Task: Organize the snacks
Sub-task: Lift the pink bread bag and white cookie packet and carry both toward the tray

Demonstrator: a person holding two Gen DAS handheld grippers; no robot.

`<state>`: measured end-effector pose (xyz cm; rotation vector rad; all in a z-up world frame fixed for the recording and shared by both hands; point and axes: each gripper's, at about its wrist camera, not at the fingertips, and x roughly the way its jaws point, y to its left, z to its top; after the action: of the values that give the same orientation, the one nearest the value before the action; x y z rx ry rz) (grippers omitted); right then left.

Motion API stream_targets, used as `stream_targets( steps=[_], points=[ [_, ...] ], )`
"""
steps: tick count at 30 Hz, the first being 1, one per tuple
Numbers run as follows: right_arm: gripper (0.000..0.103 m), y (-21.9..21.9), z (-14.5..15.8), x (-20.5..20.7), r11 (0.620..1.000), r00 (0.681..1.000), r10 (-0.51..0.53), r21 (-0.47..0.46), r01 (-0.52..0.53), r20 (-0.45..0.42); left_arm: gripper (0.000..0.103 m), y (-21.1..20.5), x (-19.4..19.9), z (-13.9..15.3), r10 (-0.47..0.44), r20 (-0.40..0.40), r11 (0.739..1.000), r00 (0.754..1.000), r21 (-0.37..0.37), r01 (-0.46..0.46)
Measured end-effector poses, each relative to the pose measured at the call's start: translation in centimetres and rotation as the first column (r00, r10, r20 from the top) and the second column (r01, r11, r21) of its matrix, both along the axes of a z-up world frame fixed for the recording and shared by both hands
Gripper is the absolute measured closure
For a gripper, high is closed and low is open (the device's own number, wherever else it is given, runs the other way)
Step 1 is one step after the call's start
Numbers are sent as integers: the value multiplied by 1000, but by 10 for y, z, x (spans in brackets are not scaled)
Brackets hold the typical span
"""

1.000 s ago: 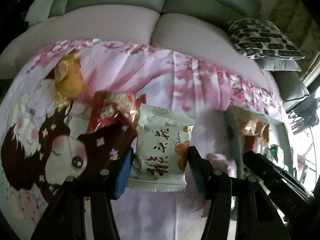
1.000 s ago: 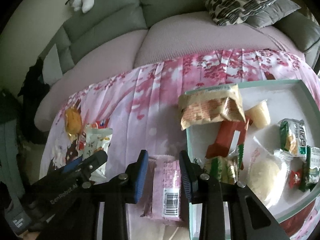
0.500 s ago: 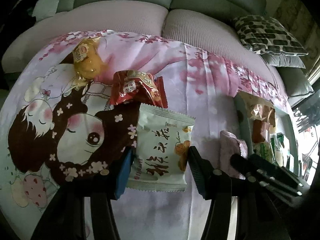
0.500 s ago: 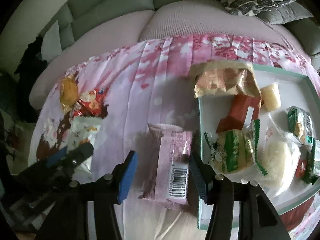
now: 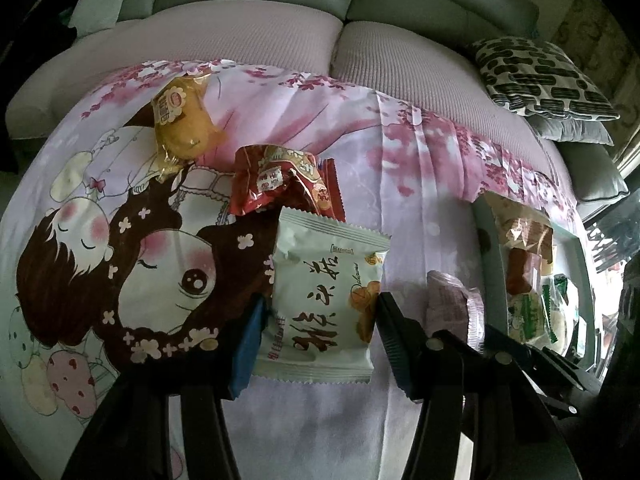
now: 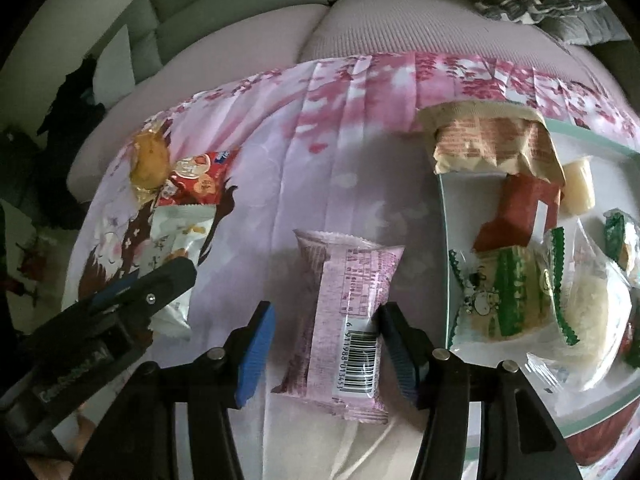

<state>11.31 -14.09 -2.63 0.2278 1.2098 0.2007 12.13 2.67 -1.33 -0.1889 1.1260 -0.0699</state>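
My left gripper [image 5: 318,340] is shut on a white snack packet [image 5: 324,300] with dark Chinese lettering, held just over the cartoon-print cloth. Behind it lie a red packet [image 5: 280,176] and a yellow pastry [image 5: 180,120]. In the right wrist view my right gripper [image 6: 326,340] stands open around a pink wrapped bar [image 6: 348,280]. The bar lies flat on the cloth with its barcode up, just left of the pale green tray [image 6: 445,240]. The blue left pad [image 6: 256,344] is clear of the wrapper. The left gripper [image 6: 160,284] shows at the lower left.
The tray holds several snacks: a brown bag [image 6: 488,148] over its far corner, a red bar [image 6: 520,212], a jelly cup [image 6: 578,188] and green-and-white packets [image 6: 504,296]. A grey-pink sofa with a patterned cushion [image 5: 540,76] runs behind the table.
My right gripper's jaws have opened off the pink bar, which now rests on the cloth beside the tray; the gripper sank a little. The left gripper keeps its hold on the white packet.
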Motion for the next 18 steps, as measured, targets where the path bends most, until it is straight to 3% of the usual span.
stream_targets(
  steps=[9, 14, 18],
  points=[
    [43, -2, -11, 3, 999, 999, -9, -41, 8, -41, 45, 0, 1, -1, 0, -4, 1000, 1000, 2, 0],
    [56, 5, -13, 6, 999, 1000, 5, -50, -6, -31, 45, 0, 1, -1, -1, -3, 1000, 1000, 3, 1],
    [59, 8, -12, 5, 998, 1000, 14, -61, -15, -24, 45, 0, 1, -1, 0, -3, 1000, 1000, 5, 0]
  ],
)
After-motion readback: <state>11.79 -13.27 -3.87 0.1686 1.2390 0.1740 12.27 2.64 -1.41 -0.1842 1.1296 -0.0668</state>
